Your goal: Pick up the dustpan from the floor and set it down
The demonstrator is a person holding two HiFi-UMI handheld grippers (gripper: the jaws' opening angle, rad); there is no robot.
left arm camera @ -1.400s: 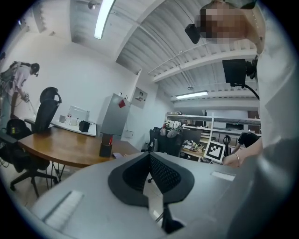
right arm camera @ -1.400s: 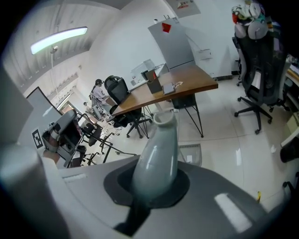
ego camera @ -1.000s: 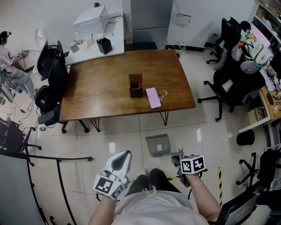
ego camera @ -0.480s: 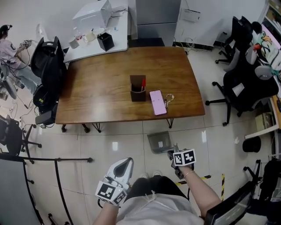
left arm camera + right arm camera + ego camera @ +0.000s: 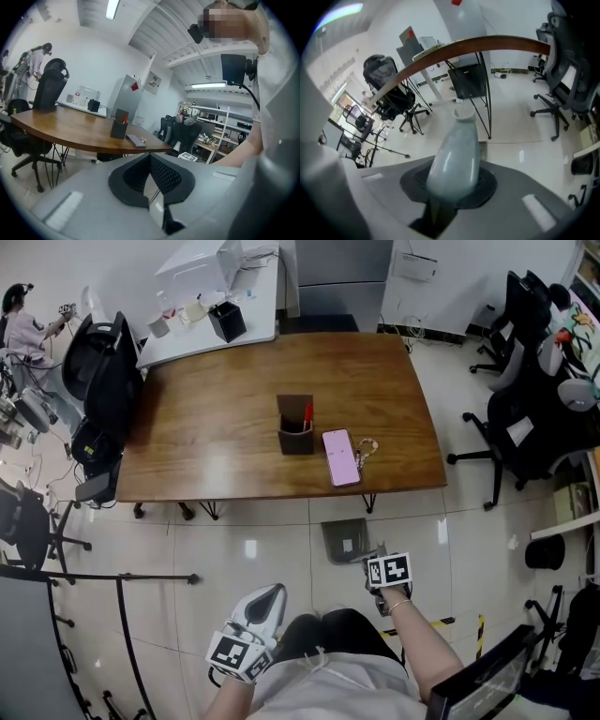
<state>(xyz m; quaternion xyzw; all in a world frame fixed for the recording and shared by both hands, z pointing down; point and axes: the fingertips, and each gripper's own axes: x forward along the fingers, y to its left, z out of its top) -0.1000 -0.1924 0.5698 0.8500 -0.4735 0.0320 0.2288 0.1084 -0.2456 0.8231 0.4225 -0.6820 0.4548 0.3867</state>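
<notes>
Grey dustpan (image 5: pixel 345 540) handle inside opening right claw (image 5: pixel 373 563); floor (image 5: pixel 253 545) contact unclear, probably resting; left claw (image 5: pixel 151 183) clenched, empty.

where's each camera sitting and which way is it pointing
Head view: on the person's head, steeply down at the table, floor and dustpan; shows forearms, left gripper, right gripper.
Left gripper view: on the left gripper, near level across the table; shut jaws, the person's shirt at right.
Right gripper view: on the right gripper, down at the floor; opening jaws round the dustpan's handle.
Shared: all three show the table.
</notes>
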